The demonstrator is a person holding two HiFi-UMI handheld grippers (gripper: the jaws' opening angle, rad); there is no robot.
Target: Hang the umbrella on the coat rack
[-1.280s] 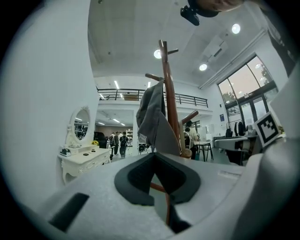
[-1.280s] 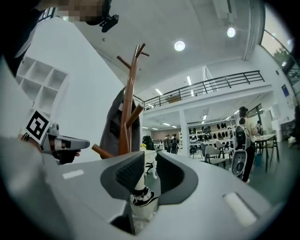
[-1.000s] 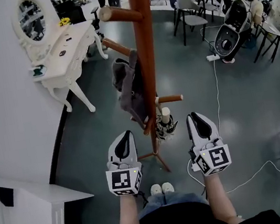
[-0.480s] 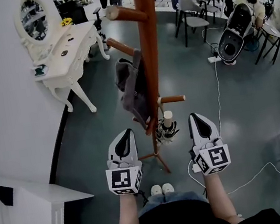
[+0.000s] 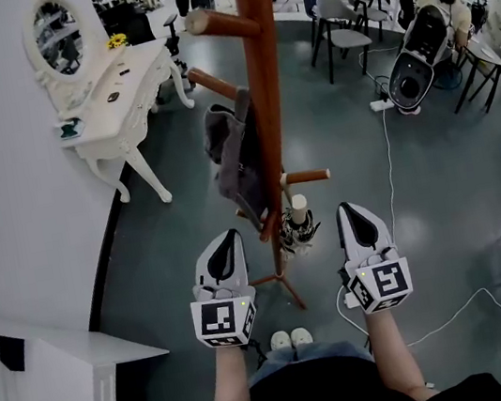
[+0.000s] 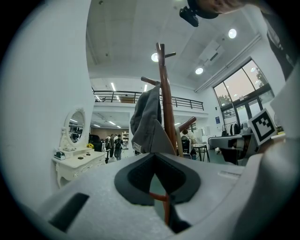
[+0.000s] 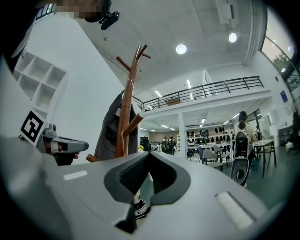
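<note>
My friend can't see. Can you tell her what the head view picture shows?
Looking down, the left gripper and right gripper, both shut and empty, point at a wooden coat rack. A grey coat and a small umbrella hang on it. A white dressing table stands to the left.

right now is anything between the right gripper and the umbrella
Nothing visible does. The umbrella sits at the coat rack, just ahead and to the left of the right gripper, with only open floor showing between them.
</note>
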